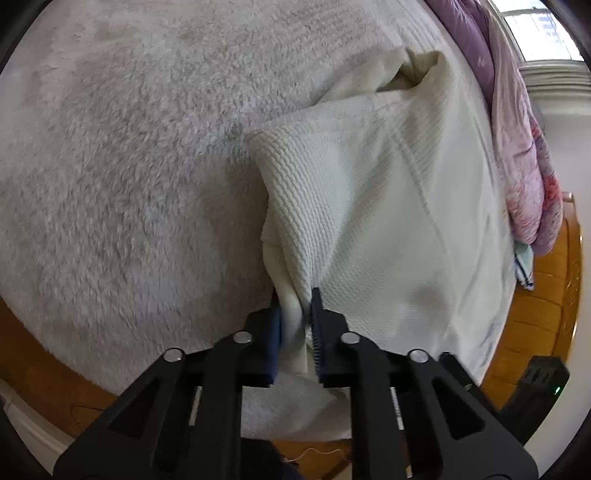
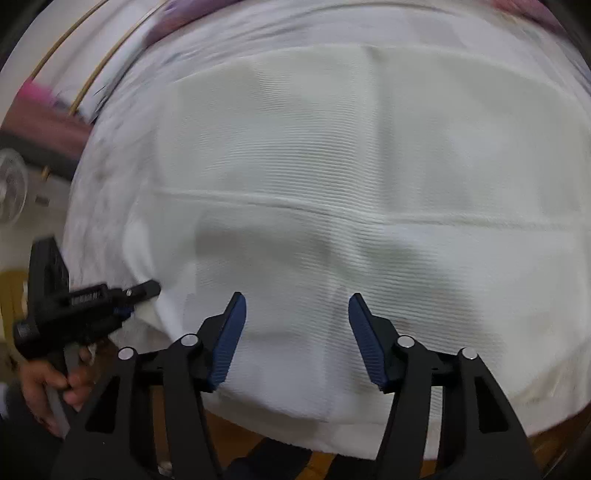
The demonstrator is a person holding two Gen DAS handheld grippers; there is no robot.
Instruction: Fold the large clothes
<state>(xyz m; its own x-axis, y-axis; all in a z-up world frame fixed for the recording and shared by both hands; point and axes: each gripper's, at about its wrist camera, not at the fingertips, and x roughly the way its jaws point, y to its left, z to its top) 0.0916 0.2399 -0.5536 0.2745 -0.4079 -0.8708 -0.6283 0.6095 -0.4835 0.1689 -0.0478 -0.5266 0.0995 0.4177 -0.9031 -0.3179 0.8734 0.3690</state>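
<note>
A large cream ribbed garment lies on a fluffy white blanket on a bed. My left gripper is shut on a bunched edge of the garment near the bed's front edge and lifts it into a ridge. In the right wrist view the garment spreads flat across the bed with a seam running across it. My right gripper is open and empty just above the garment's near part. The left gripper shows at the left there, pinching the garment's edge, held by a hand.
A purple and pink quilt is piled along the bed's far right side. The wooden bed frame and a window lie beyond it. A fan stands on the floor at the left.
</note>
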